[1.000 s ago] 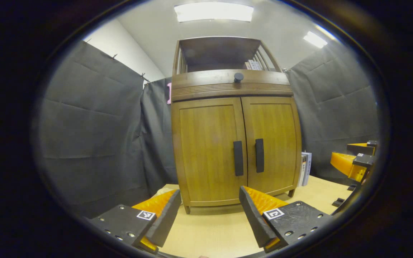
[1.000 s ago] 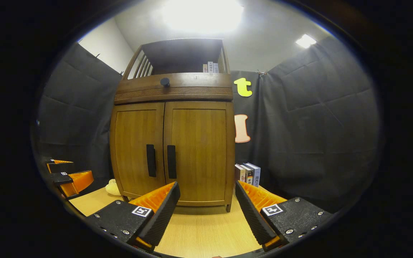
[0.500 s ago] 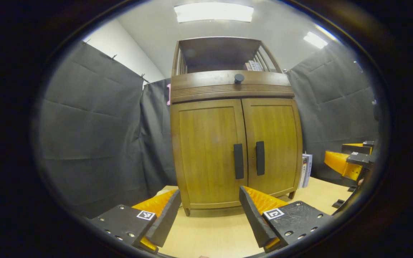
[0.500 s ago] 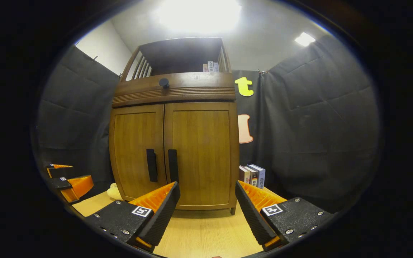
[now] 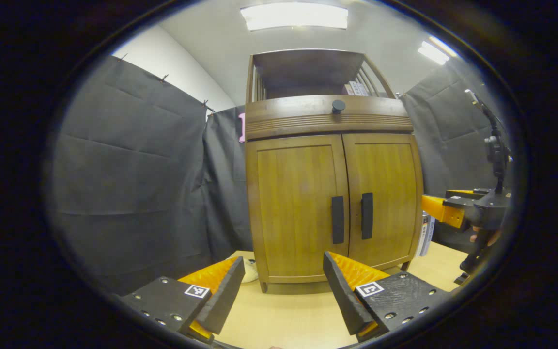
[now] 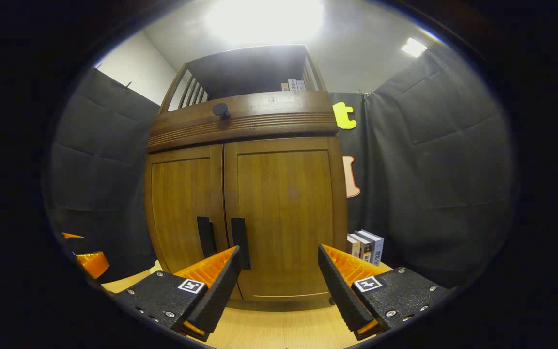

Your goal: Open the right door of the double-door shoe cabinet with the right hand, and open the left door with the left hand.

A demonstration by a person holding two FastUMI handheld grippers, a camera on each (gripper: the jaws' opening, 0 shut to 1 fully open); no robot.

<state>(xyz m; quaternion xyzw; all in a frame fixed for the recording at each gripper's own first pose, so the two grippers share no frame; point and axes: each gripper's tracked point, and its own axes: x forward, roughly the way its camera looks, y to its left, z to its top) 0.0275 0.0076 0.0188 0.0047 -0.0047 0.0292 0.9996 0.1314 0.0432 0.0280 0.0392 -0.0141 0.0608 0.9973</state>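
A: What is nearest to us now?

B: The right tongs (image 6: 279, 271) are standing wide apart with nothing between them, hovering above the pale wooden table (image 6: 279, 329). The left tongs (image 5: 281, 278) are spread open and empty too, and are hanging over the same table. At the far right edge of the left gripper view, the right tongs are also showing, beside the cabinet.

A: And where is the cabinet?

B: The brown wooden double-door shoe cabinet (image 6: 245, 213) is standing on the table just behind the tongs, with both doors closed. The right door's black vertical bar handle (image 6: 240, 236) is sitting beside the middle seam, and the left door's black bar handle (image 6: 205, 230) is just beside it. In the left gripper view the handles (image 5: 337, 219) are sitting a little right of centre.

A: How should the step in hand be done well?

B: I am judging that the right tongs are approaching the right handle, which lies left of their gap. They should shift left until the bar is between the fingers, close on it firmly, then pull along the arc of the hinge, not straight back. The two handles are close, so the fingers should avoid catching the left one.

A: Anything farther?

B: Some upright books (image 6: 366, 246) are standing right of the cabinet.
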